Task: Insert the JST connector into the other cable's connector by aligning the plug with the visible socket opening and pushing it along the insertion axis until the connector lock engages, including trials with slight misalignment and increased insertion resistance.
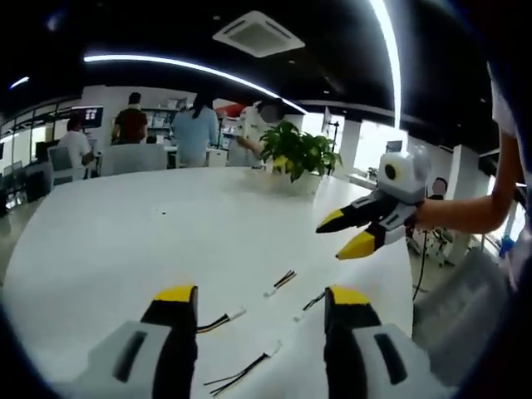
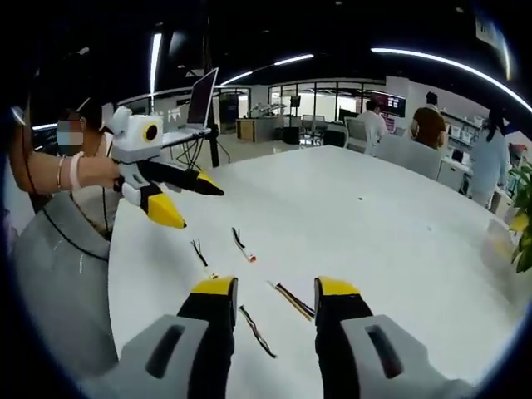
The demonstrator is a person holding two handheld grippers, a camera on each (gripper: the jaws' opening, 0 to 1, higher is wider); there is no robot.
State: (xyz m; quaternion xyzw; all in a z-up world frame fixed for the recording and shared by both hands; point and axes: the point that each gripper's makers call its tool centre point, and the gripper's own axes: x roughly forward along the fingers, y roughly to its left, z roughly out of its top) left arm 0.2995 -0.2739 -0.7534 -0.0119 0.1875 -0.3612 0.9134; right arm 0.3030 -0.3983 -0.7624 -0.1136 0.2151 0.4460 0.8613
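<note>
left gripper view: both hand-held grippers, left (image 1: 260,299) and right (image 1: 347,233), gape empty above the bench (image 1: 125,233); cables (image 1: 280,282) lie unmated, nothing begun.

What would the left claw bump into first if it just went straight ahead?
Probably the short black-and-yellow cable with a white connector lying on the round white table, just beyond the open left claw. Depth is hard to judge; if the claw passes above it, the way looks free up to the potted green plant.
</note>
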